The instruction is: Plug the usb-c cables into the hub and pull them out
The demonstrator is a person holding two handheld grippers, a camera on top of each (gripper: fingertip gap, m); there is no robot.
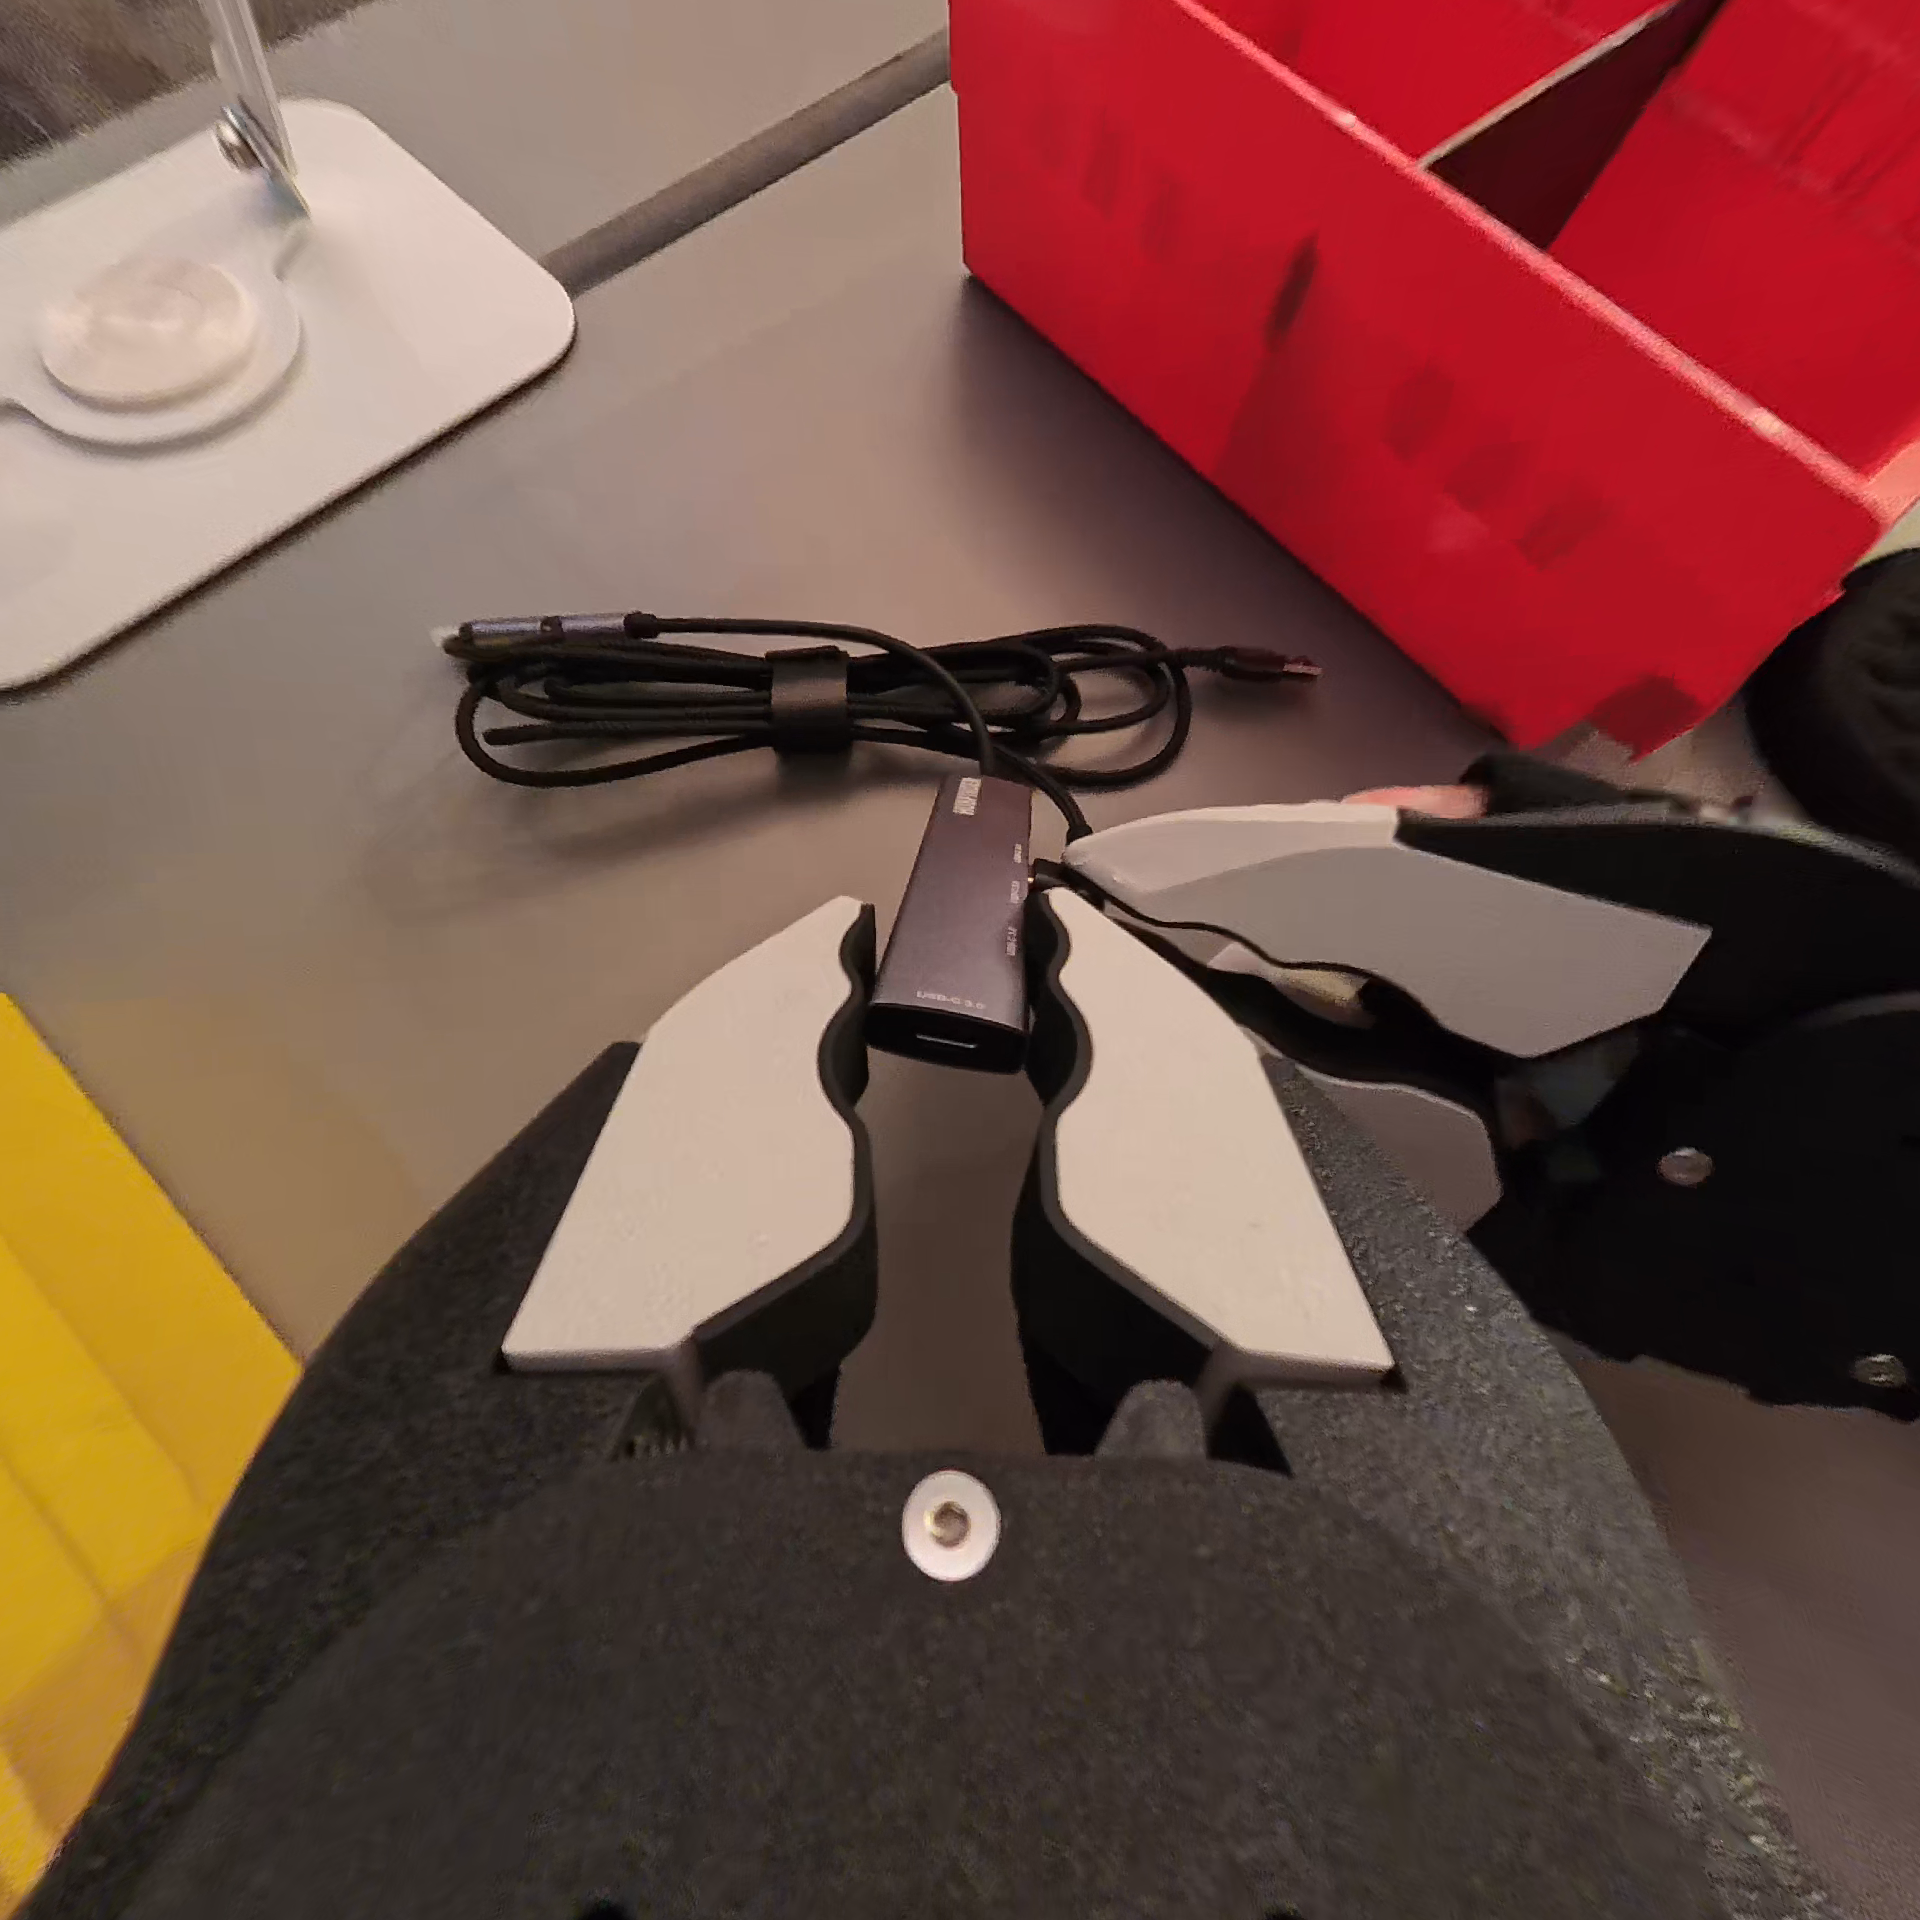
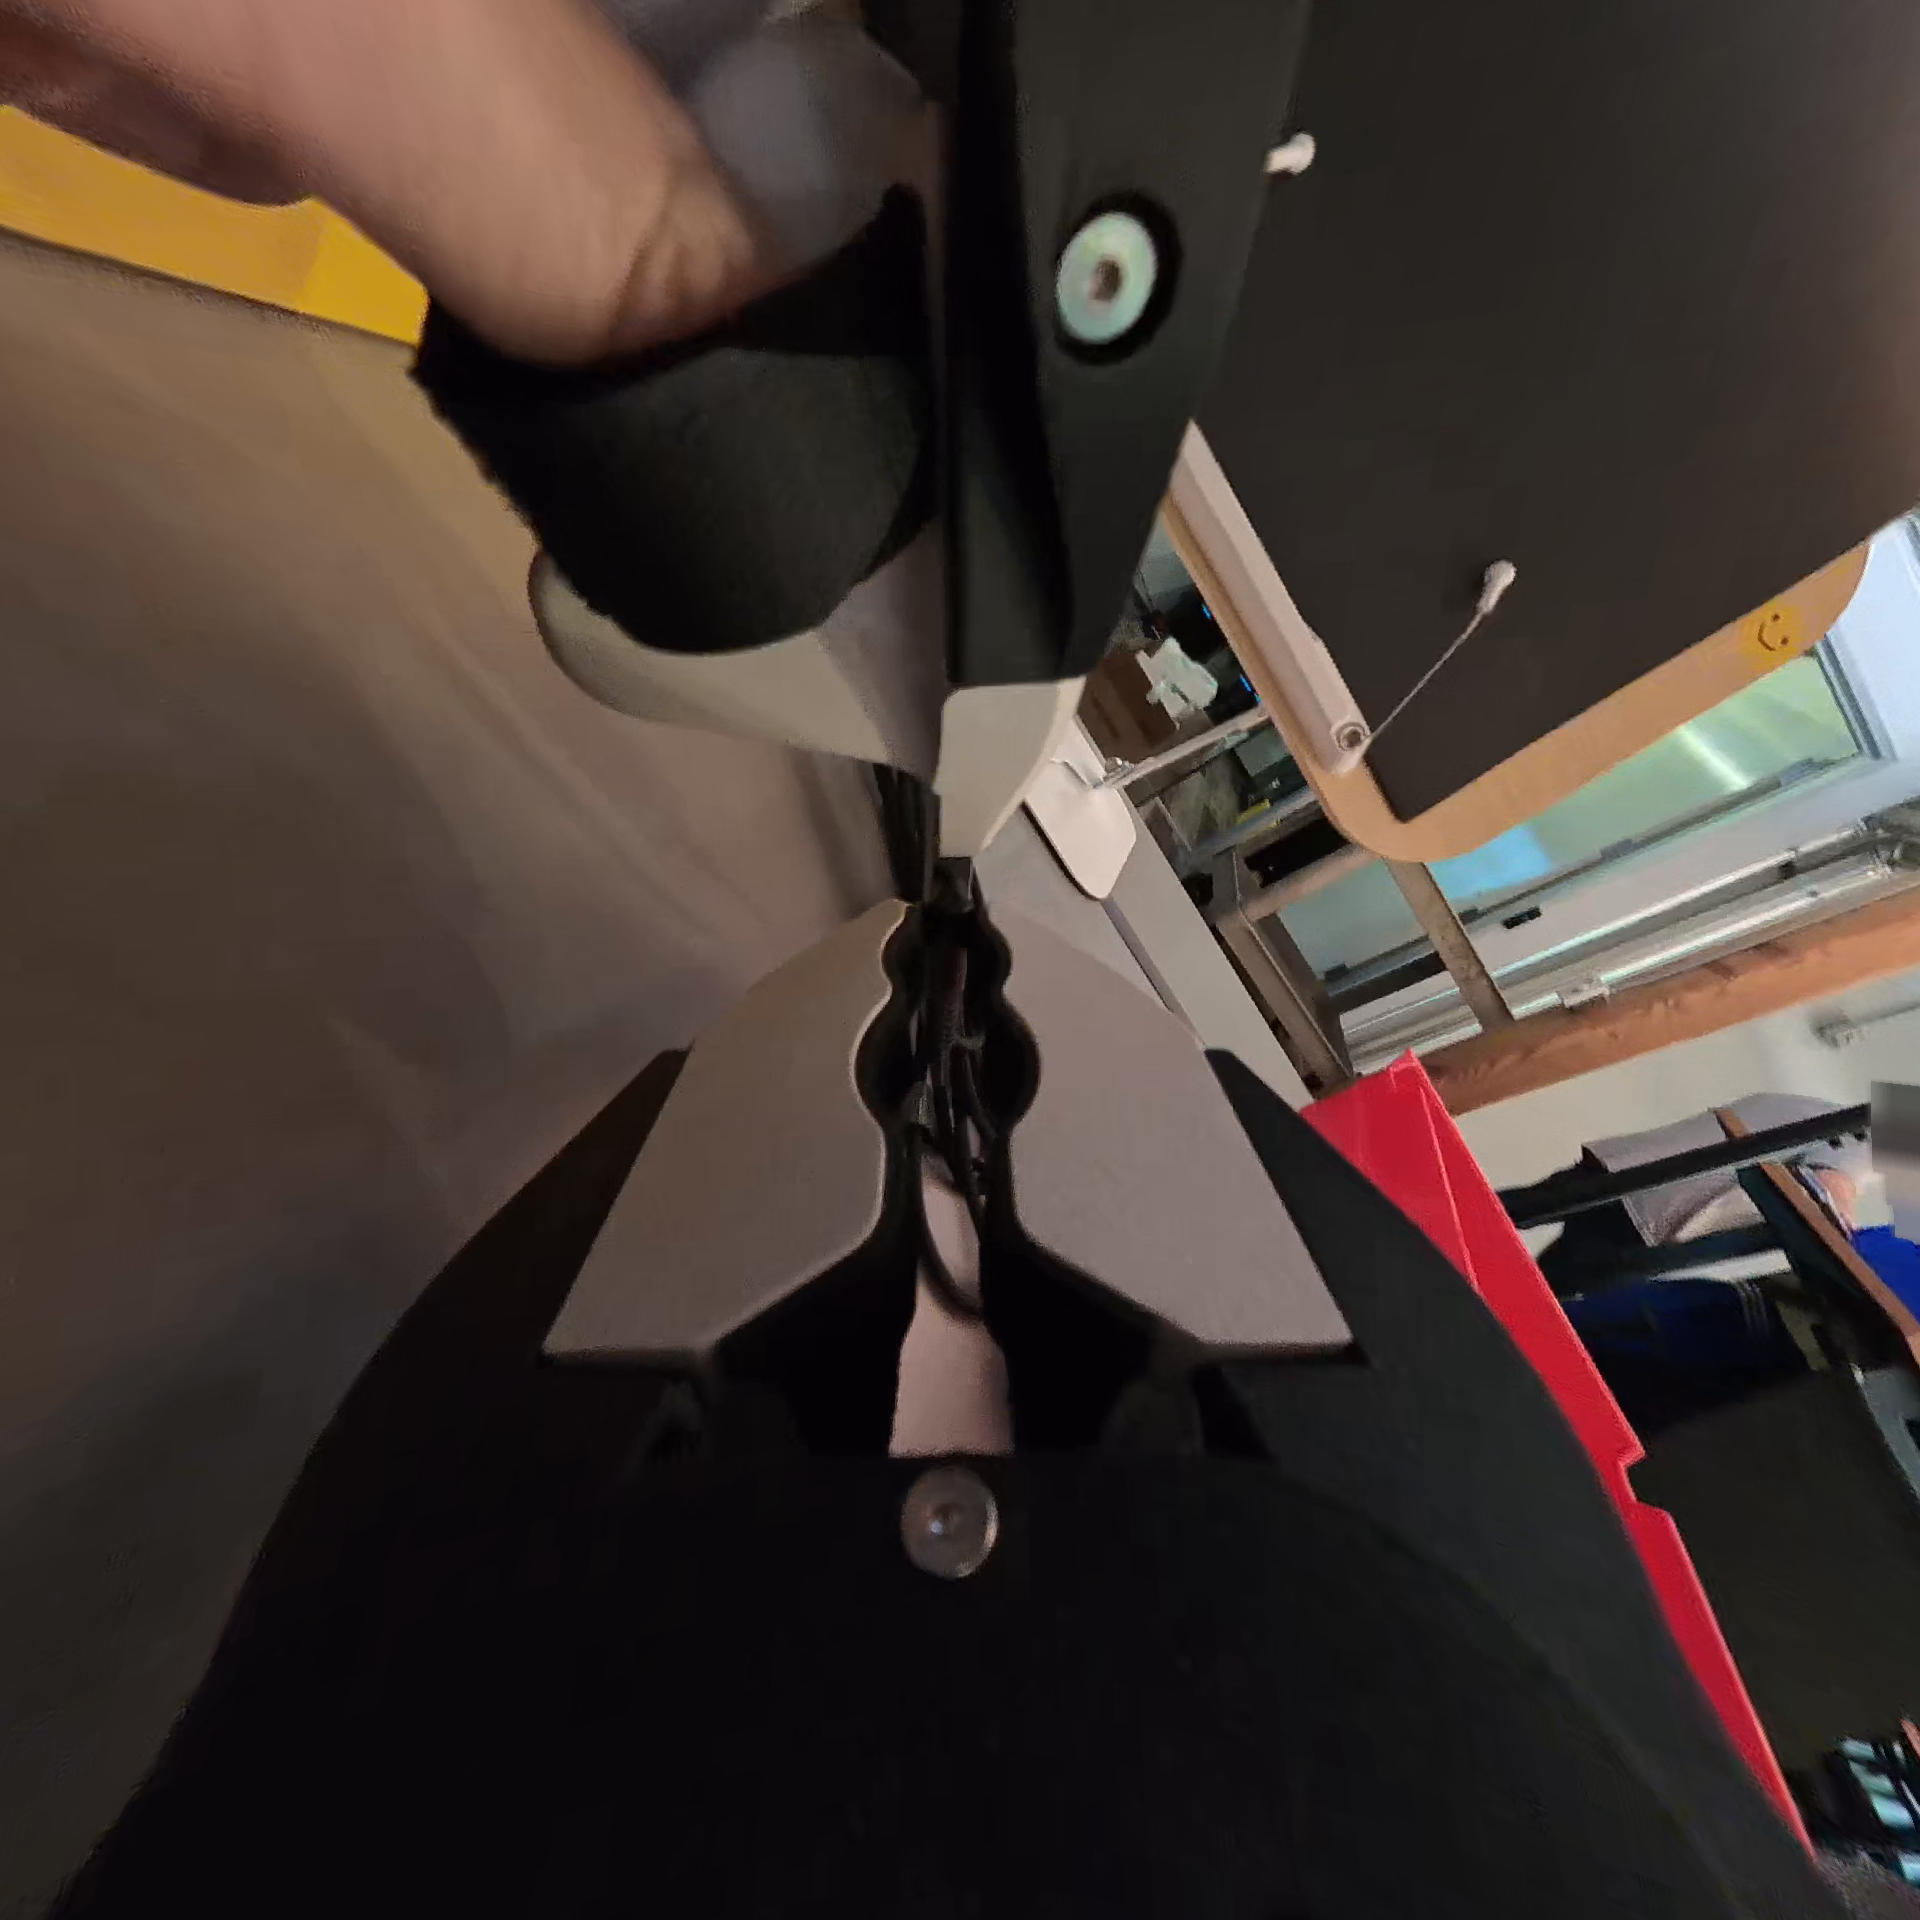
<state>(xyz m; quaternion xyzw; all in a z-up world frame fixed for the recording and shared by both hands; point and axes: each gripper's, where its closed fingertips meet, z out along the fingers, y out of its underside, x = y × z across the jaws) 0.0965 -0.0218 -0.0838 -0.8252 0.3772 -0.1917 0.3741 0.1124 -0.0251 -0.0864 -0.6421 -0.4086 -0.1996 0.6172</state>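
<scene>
The left gripper (image 1: pixel 948 966) clamps the hub (image 1: pixel 956 935), bracing it against push and pull. The right gripper (image 1: pixel 1070 868), nearly closed on a black cable plug (image 1: pixel 1044 871), meets the hub's right side (seating depth unclear).

hub (image 1: pixel 961 925): dark grey
cable (image 1: pixel 790 691): black
box (image 1: pixel 1403 343): red
counter (image 1: pixel 727 468): grey
fingers (image 1: pixel 707 1143): pale grey
bin (image 1: pixel 94 1299): yellow

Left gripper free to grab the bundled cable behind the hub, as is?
Probably not right now. The left gripper is clamped on the hub, which lies between it and the bundled cable. The table around the bundle is otherwise open; it would have to release first.
</scene>
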